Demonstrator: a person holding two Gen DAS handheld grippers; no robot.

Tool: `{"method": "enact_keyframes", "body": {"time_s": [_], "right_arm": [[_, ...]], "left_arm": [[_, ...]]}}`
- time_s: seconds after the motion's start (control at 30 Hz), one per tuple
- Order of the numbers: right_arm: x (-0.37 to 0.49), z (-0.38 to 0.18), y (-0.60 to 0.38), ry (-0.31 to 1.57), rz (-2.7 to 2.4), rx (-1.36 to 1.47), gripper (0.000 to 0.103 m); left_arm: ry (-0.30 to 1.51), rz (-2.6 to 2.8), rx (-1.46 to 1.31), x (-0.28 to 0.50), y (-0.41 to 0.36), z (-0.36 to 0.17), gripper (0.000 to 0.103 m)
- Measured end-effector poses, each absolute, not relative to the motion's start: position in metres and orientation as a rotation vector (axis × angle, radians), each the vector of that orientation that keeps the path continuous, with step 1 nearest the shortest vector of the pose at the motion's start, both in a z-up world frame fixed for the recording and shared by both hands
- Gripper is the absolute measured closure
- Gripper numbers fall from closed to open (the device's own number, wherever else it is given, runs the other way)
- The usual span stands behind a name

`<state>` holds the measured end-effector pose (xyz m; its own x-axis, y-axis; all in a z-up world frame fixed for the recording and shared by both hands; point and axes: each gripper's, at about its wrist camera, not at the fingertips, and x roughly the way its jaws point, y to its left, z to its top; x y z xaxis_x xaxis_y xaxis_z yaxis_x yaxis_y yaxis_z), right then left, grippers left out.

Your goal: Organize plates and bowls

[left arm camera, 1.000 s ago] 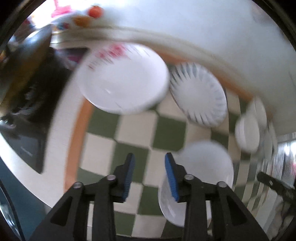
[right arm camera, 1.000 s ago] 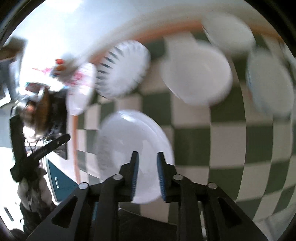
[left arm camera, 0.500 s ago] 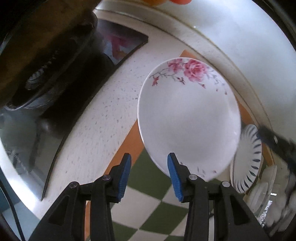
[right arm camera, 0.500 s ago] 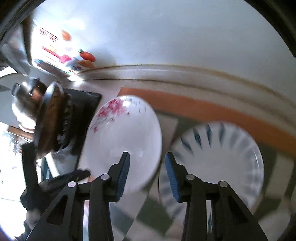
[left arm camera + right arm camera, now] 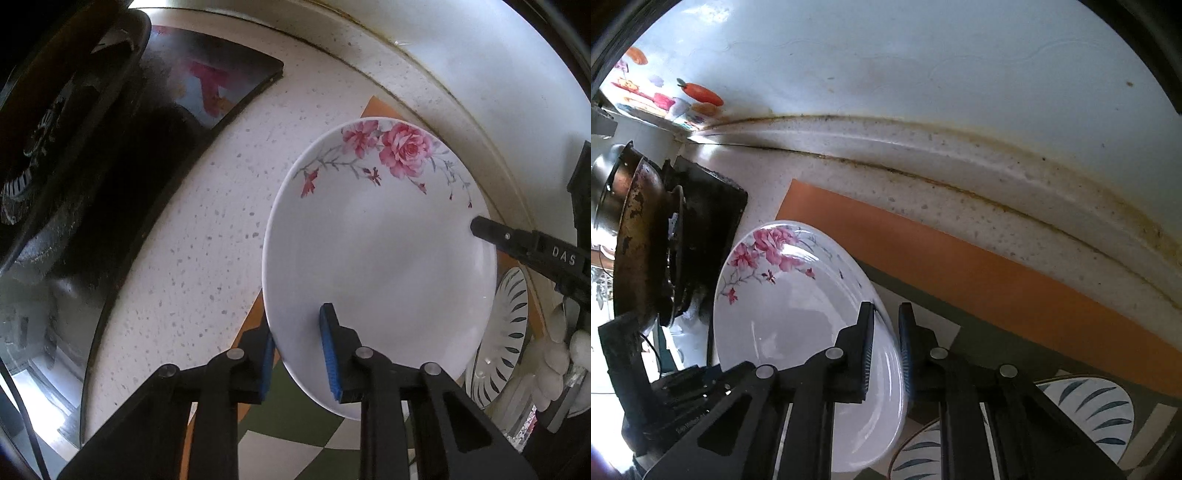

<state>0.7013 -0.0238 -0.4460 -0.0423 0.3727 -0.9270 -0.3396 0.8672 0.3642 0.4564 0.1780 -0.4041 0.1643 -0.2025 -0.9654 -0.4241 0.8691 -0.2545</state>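
Glossy round white plate (image 5: 380,258) with pink roses at its rim, tilted, jaws of left gripper (image 5: 297,349) and right gripper (image 5: 886,332) closing on opposite edges.

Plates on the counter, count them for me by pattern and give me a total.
Pink rose plate: 1, with the jaws of the left gripper and the right gripper closing over opposite parts of its rim.
Dark leaf-stripe plates: 2, one partly under the rose plate.
Total: 3 plates.
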Motion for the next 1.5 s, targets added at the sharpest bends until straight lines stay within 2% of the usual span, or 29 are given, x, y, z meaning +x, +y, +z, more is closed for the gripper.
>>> {"method": "enact_keyframes", "body": {"time_s": [0.27,0.57,0.9,1.3,1.5], "right_arm": [[0.683,-0.434,-0.039,1.515,0.557,0.039,0.091],[0.641,-0.394,-0.077,1.478,0.550,0.120,0.093],[0.544,-0.344,-0.164,1.414,0.459,0.244,0.093],[0.413,-0.377,-0.265,1.464,0.293,0.408,0.093],[0.374,-0.397,-0.292,1.482,0.228,0.443,0.093]], "left_arm": [[1.414,0.135,-0.488,0.453,0.169,-0.385,0.082],[1.379,0.086,-0.435,0.430,0.149,-0.342,0.082],[1.380,-0.071,-0.319,0.382,0.079,-0.308,0.082],[1.476,-0.239,-0.119,0.342,-0.010,-0.334,0.082],[1.526,-0.271,-0.032,0.335,-0.036,-0.352,0.081]]}}
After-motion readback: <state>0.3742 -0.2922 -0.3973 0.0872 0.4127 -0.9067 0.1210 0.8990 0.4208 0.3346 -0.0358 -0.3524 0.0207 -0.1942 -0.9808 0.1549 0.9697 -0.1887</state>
